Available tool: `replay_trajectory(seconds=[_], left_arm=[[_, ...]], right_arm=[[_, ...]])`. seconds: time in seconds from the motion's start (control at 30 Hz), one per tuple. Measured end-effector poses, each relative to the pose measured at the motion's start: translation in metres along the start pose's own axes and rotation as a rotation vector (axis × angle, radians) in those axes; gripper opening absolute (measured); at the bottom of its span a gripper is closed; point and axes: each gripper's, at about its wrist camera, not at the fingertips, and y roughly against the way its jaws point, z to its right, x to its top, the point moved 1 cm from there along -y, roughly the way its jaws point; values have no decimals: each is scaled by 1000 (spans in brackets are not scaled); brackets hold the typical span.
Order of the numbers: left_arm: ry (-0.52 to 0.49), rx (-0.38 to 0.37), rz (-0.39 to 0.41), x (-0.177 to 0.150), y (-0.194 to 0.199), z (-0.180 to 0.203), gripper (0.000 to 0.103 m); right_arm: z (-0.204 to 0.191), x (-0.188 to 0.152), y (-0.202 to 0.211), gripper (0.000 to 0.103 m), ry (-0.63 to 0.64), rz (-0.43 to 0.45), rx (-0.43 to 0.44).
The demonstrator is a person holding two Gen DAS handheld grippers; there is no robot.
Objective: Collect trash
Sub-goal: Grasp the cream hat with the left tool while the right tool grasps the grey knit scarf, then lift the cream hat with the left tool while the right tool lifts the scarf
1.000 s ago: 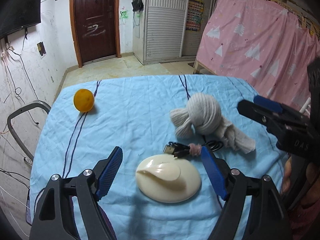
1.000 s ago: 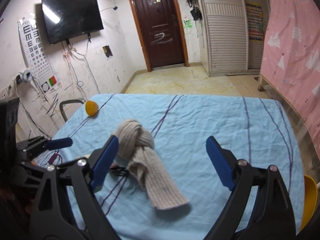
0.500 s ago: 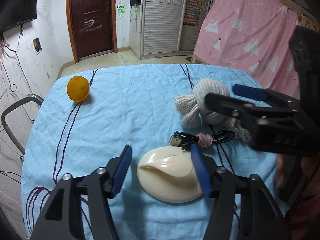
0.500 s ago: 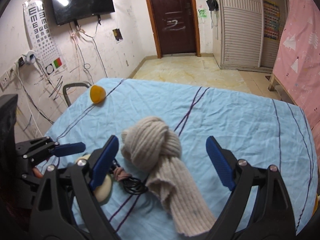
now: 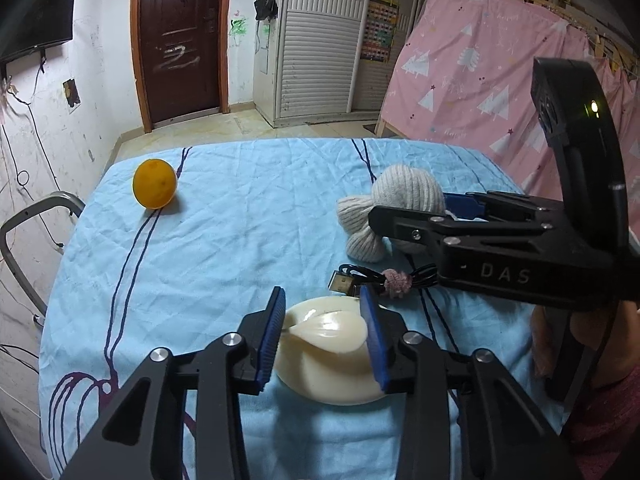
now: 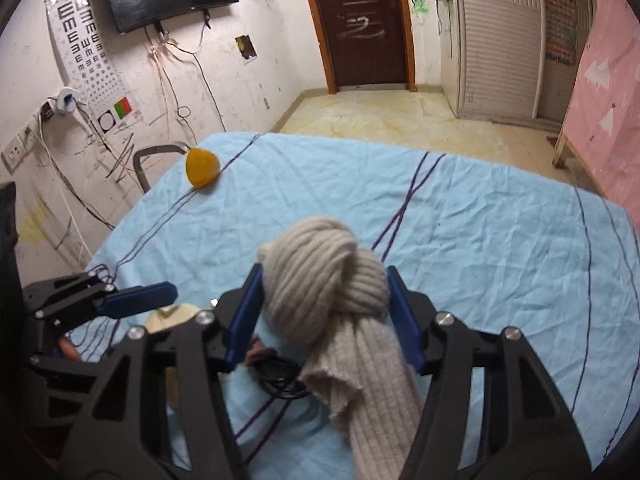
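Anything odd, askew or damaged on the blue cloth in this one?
Nothing is spilled or broken. The mix is odd for trash: a whole orange alone at the far left, a knotted knit scarf between the right claw pads, a coiled USB cable, and a cream shell-shaped item between the left claw pads.

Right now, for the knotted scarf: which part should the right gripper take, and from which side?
Take the knotted scarf at its knot, the bulkiest and firmest part, with one pad on each flank. Come from the tail end, above and behind, as the right gripper stands: its jaws have just been closing and straddle the knot. The tail lies limp toward the camera and would only drape. Keep the fingers above the USB cable beside it.
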Motion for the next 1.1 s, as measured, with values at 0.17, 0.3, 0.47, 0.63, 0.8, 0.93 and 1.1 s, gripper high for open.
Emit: replay_trajectory(seconds=[0.17,0.3,0.47,0.63,0.8,0.93,1.1], left_arm=[[4,7,7,1,5,-3,21],[-5,17,-3,2,6,-2,21],[-25,39,-4,1,5,2,22],[-41,61,16,-2,12,8,18],[-24,56,46,1,24,4,11],[-30,62,70,4,33,5,10],[-31,71,69,6,35,4,9]], right_arm=[[9,2,17,57,-33,61,2],[17,2,26,57,-49,77,-1],[26,-1,32,57,-71,90,-4],[31,-2,39,57,-83,109,-4],[34,-3,52,57,-83,144,-16],[43,-5,63,57,-105,169,-22],[56,-9,73,57,-128,184,-32]])
